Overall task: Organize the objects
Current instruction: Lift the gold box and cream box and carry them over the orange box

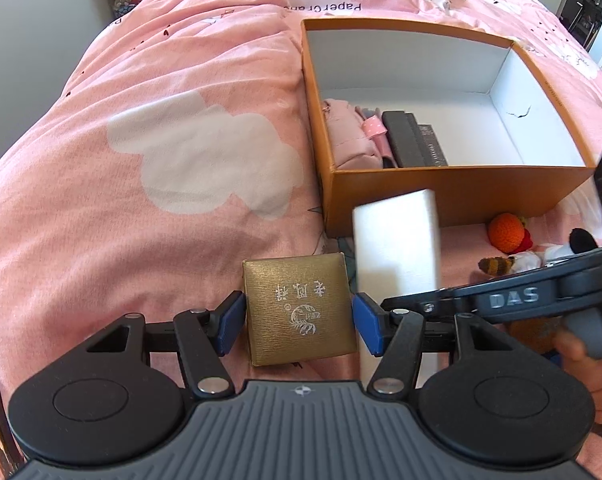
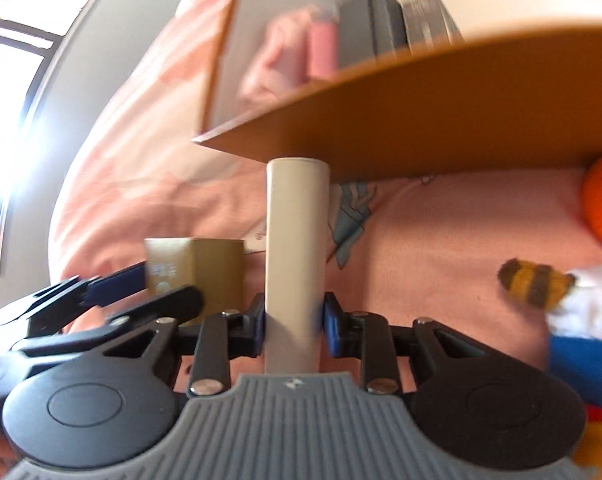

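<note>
A white block (image 2: 295, 264) is pinched edge-on between the blue pads of the right gripper (image 2: 293, 326), just in front of the near wall of an orange cardboard box (image 1: 453, 196). From the left wrist view the same block (image 1: 397, 248) is seen blurred, standing between the box and a gold gift box (image 1: 301, 314). The gold gift box is flanked by the left gripper (image 1: 299, 322), whose jaws are spread wide on either side of it; a narrow gap is seen at each pad, so no grip is shown. Inside the orange box, a pink folded cloth (image 1: 351, 136) and dark flat cases (image 1: 415, 140) are lined against the near left corner. Everything is laid on a pink bedspread (image 1: 161, 120), with a knitted orange toy (image 1: 509, 234) beside the box.
</note>
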`<state>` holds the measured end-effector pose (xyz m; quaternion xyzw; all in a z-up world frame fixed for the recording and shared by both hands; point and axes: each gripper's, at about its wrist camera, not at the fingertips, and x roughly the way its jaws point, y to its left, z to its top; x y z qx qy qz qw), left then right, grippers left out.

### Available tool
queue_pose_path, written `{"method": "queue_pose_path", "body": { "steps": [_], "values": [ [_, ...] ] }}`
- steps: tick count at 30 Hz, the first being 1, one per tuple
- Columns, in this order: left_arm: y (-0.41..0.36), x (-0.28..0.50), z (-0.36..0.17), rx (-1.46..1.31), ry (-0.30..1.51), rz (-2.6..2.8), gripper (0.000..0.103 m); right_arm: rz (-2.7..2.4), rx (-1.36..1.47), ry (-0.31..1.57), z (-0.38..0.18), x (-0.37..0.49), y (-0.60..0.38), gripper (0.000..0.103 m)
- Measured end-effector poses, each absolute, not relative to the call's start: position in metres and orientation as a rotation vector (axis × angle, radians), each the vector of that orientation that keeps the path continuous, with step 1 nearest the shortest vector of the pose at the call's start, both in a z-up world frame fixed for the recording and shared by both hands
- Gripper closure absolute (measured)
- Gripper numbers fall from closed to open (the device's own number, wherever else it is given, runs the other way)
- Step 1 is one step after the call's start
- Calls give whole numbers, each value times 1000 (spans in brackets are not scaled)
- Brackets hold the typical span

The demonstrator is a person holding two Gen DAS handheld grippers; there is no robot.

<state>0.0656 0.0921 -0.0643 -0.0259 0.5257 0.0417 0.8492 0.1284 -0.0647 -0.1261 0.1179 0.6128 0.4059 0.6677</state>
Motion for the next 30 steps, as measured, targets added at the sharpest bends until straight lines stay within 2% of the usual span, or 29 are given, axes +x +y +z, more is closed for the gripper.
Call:
{"method": "queue_pose_path", "body": {
  "steps": [12,22,30],
  "values": [
    [63,64,-26,-88,1010,-39,35,925,243,1224,-58,106,-110,73],
    [31,88,10,-33,882,-138,35,892,180,1026,23,149,-148,73],
    [17,137,15,-48,817,-199,35,776,144,909,49,193,-155,73]
  ]
}}
